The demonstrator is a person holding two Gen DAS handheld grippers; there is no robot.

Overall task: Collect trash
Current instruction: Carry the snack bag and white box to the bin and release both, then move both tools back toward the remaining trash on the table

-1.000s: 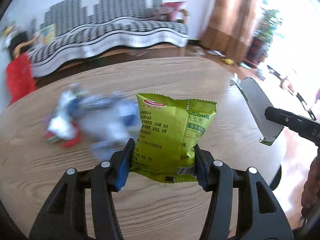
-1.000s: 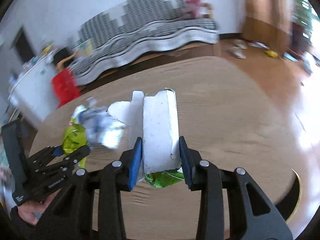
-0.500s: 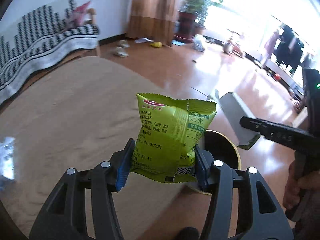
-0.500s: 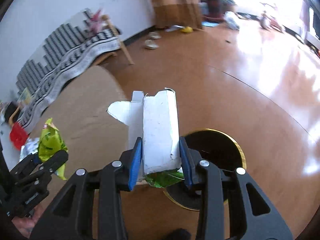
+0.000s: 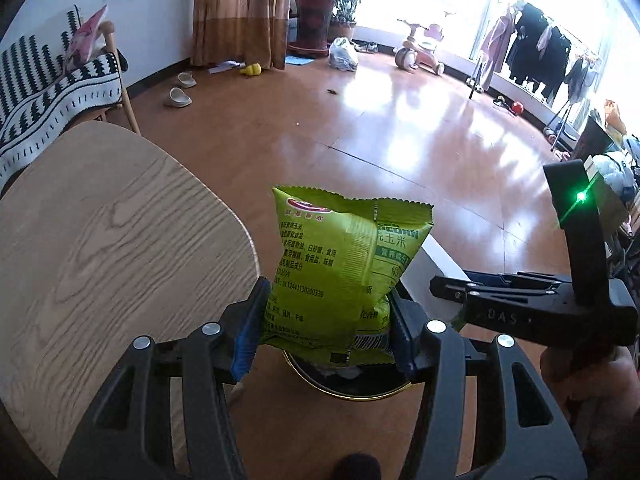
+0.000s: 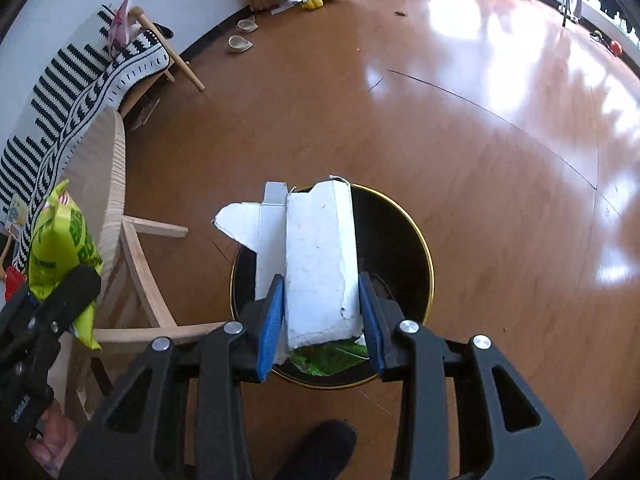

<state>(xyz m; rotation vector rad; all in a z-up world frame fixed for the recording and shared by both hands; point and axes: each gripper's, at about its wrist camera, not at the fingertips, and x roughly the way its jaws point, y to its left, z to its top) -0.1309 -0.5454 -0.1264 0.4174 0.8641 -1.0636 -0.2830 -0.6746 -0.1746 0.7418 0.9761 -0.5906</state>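
My left gripper is shut on a green snack bag and holds it upright, just past the table edge and above the near rim of a black bin with a gold rim. My right gripper is shut on a torn white carton and holds it directly over the open bin. Green trash lies inside the bin under the carton. The left gripper with the green bag shows at the left of the right wrist view.
A light wooden table stands left of the bin; its legs are close to the bin. A striped sofa lines the wall. Slippers, a potted plant and a tricycle sit on the shiny wood floor.
Both grippers swung right, away from the table and its remaining trash, toward the floor bin. The carton now hangs over the bin and the green bag is at the bin's edge.
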